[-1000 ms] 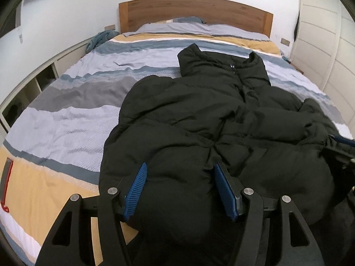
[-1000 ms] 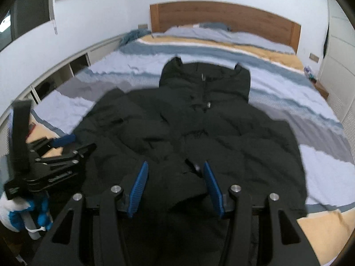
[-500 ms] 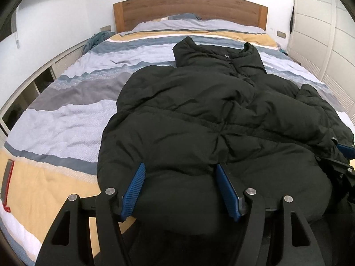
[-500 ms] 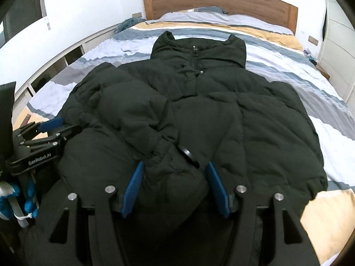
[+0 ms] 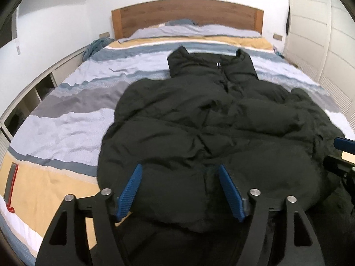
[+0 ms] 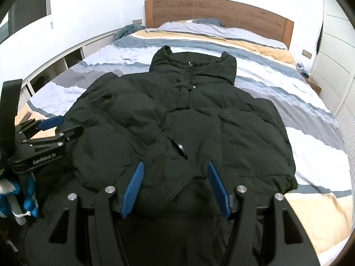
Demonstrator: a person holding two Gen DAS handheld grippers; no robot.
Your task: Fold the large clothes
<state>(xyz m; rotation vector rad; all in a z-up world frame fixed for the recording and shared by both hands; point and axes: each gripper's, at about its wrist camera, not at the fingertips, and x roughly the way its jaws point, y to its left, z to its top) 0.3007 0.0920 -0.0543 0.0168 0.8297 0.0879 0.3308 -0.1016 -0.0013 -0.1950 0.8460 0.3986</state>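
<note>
A large black puffer jacket [image 5: 217, 124] lies front-up on the striped bed, collar toward the headboard; it also shows in the right wrist view [image 6: 182, 115]. Both sleeves lie folded in over the body. My left gripper [image 5: 179, 173] is open, its blue pads over the jacket's near left hem, holding nothing. My right gripper [image 6: 175, 170] is open over the near hem by the folded sleeve, holding nothing. The left gripper shows at the left edge of the right wrist view [image 6: 51, 128]. The right gripper's blue tip shows at the right edge of the left wrist view [image 5: 344, 144].
The bed [image 5: 66, 128] has a grey, blue, white and yellow striped cover and a wooden headboard [image 5: 188, 13]. A low white shelf unit [image 5: 33, 93] runs along its left side. White wardrobe doors [image 5: 328, 44] stand at right. A red-edged phone [image 5: 11, 186] lies at the bed's near left.
Both grippers have pulled back toward the foot of the bed and risen a little; the jacket looks farther away. The jacket lies flatter. Both grippers stay open.
</note>
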